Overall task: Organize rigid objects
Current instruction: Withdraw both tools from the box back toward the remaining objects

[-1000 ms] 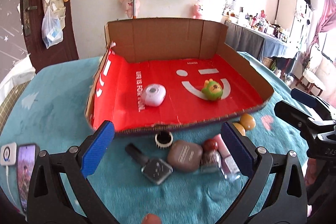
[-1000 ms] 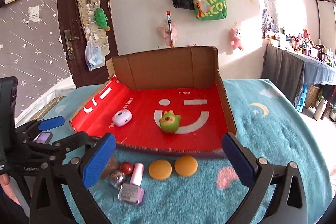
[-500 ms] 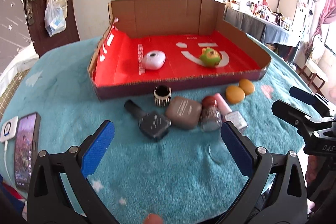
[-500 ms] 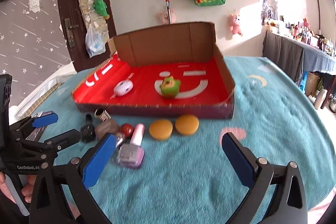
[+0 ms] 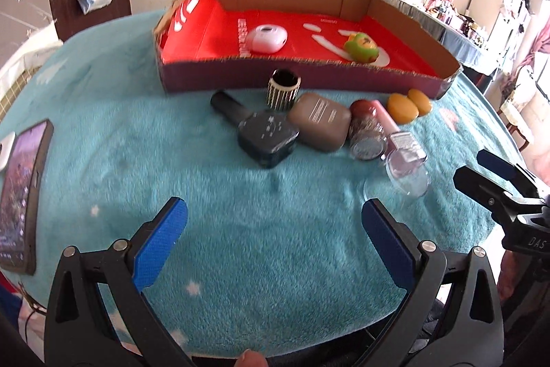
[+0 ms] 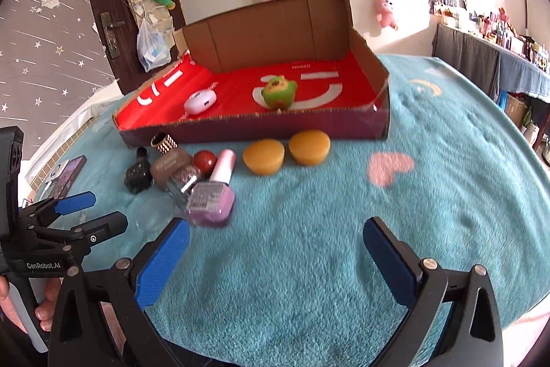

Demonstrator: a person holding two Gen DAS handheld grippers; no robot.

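A red-lined cardboard tray point(image 5: 302, 78) point(image 6: 367, 126) holds a white round gadget point(image 5: 267, 39) point(image 6: 200, 103) and a green toy point(image 5: 361, 47) point(image 6: 278, 92). In front of it lie a ribbed ring point(image 5: 283, 89), a black nail polish bottle point(image 5: 264, 135) point(image 6: 137, 174), a brown case point(image 5: 321, 124) point(image 6: 170, 164), a glitter bottle point(image 5: 366, 135), a pink nail polish bottle point(image 5: 400, 143) point(image 6: 215, 191) and two orange discs point(image 5: 409, 104) point(image 6: 287, 152). My left gripper point(image 5: 273, 234) and right gripper point(image 6: 275, 250) are open and empty, low over the cloth, short of the objects.
A teal cloth point(image 6: 429, 195) covers the round table. A phone point(image 5: 22, 191) lies near the left edge. A clear round lid point(image 5: 407, 179) lies by the pink bottle. The right gripper point(image 5: 495, 177) shows in the left wrist view, the left gripper point(image 6: 79, 215) in the right.
Both grippers have pulled back and down from the tray towards the table's near edge. The objects look farther off. Both stay open and empty.
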